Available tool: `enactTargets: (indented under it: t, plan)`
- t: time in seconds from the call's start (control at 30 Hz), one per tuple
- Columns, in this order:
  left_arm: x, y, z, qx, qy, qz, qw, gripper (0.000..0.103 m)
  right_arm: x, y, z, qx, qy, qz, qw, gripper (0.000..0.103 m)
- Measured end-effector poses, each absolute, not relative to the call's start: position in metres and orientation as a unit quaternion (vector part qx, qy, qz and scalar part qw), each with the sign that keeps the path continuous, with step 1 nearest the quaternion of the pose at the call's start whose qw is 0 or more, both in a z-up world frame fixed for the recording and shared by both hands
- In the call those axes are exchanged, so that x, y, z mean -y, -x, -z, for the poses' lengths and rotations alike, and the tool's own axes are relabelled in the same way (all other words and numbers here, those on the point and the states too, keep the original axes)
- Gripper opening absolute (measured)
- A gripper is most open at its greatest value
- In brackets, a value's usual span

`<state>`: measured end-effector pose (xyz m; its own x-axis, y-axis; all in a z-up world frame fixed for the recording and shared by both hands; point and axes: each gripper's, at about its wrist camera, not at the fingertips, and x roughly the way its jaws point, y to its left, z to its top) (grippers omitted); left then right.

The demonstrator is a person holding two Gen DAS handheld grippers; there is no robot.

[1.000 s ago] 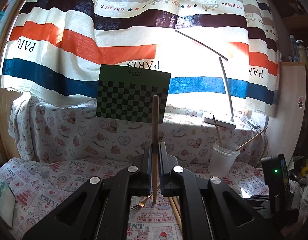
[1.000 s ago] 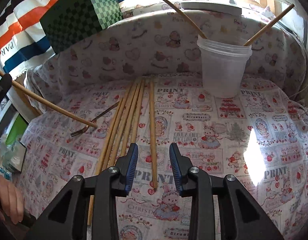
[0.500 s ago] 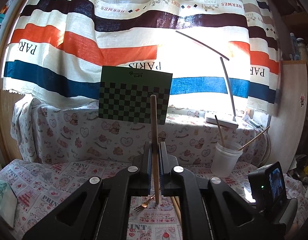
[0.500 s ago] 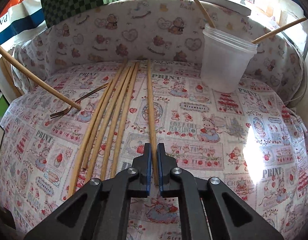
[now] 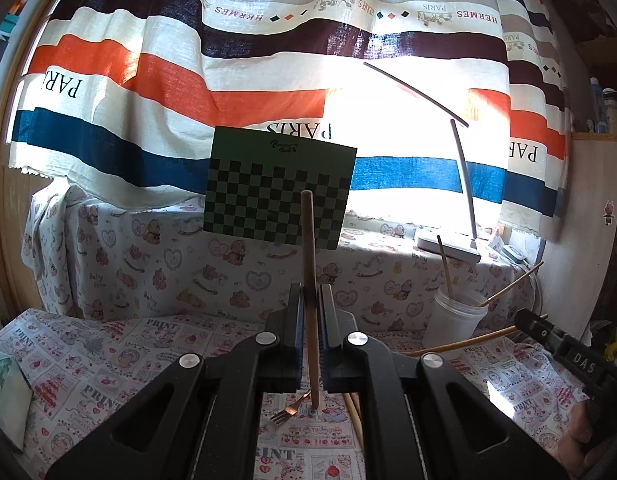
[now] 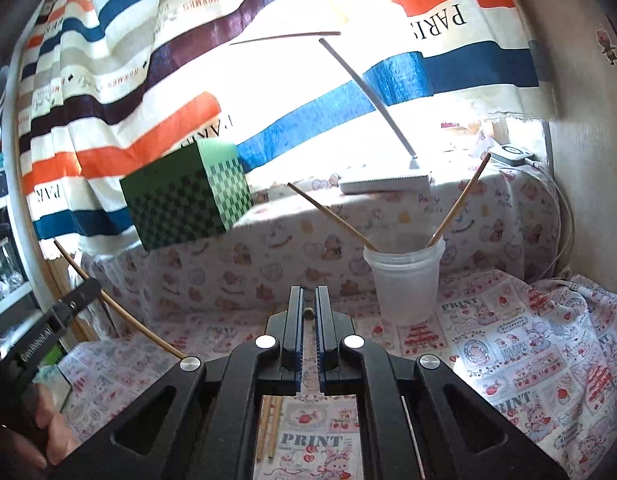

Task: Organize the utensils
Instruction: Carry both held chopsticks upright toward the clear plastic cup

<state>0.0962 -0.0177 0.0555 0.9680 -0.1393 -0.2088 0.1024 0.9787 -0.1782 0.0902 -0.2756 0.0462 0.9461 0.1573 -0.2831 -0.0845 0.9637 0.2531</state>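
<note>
My left gripper (image 5: 310, 300) is shut on a wooden chopstick (image 5: 309, 264) that stands upright between its jaws above the printed tablecloth (image 5: 108, 360). My right gripper (image 6: 308, 300) is shut on another chopstick (image 6: 308, 313), seen end-on between its blue pads. In the left wrist view that chopstick (image 5: 460, 344) sticks out leftward from the right gripper (image 5: 526, 320). A clear plastic cup (image 6: 404, 280) with two chopsticks leaning in it stands just right of my right gripper. A copper fork (image 5: 288, 410) and loose chopsticks (image 6: 268, 428) lie on the cloth below.
A green checkered box (image 6: 184, 204) and a white desk lamp (image 6: 384, 182) sit on the raised, cloth-covered ledge behind the table. A striped curtain hangs above it. A person's hand (image 6: 40, 432) grips the left tool at the far left.
My right gripper closed on a chopstick lying on the cloth, then rose and tilted up with it toward the cup. The left gripper kept still with its upright chopstick.
</note>
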Motion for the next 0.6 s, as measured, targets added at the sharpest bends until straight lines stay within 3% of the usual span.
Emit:
enactTargets:
  t: [0.17, 0.6]
  plan:
    - [0.020, -0.095, -0.056, -0.109, 0.077, 0.065, 0.989, 0.005, 0.299, -0.064, -0.068, -0.089, -0.161, -0.087, 0.979, 0.006]
    - [0.030, -0.082, -0.063, -0.089, 0.054, 0.080, 0.991, 0.005, 0.285, -0.060, -0.069, -0.090, -0.136, -0.118, 0.980, 0.006]
